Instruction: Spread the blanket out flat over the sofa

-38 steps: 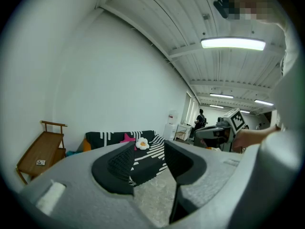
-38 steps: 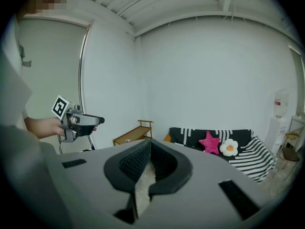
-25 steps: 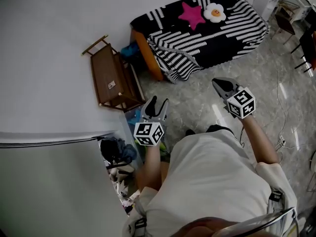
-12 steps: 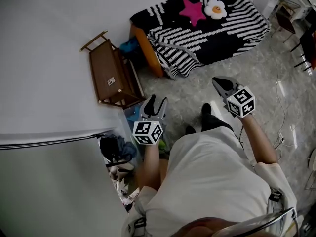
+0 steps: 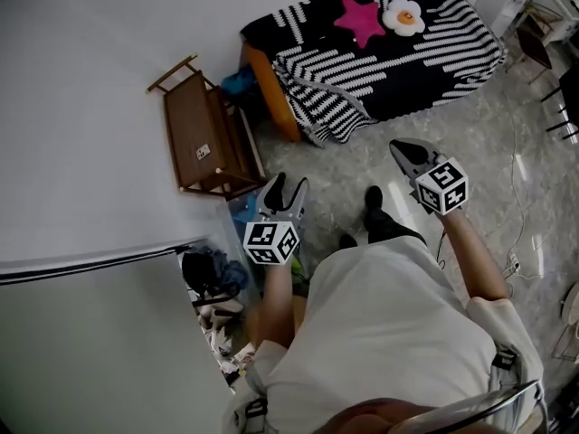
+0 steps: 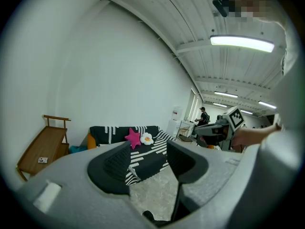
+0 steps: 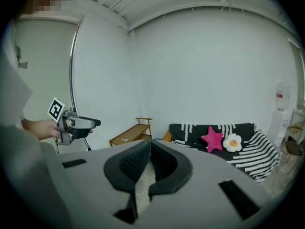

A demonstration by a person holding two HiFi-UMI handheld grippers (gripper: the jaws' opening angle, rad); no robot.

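Left fingers: the left gripper (image 5: 288, 186) holds its fingers (image 6: 116, 163) apart, with nothing between them.
Right fingers: the right gripper (image 5: 403, 149) has its fingers pressed together at the tips, gripping nothing.
Blanket: the striped blanket (image 5: 389, 61) lies on the sofa (image 5: 268, 98), well ahead of both sets of fingers and untouched. The corner nearest the left fingers hangs bunched.
Step in hand: probably the approach.
Doing it well: open the right fingers before reaching, take two well-separated edge points, and pull evenly. Mind the star cushion (image 5: 355, 18) and the flower cushion (image 5: 403, 14) lying on top.
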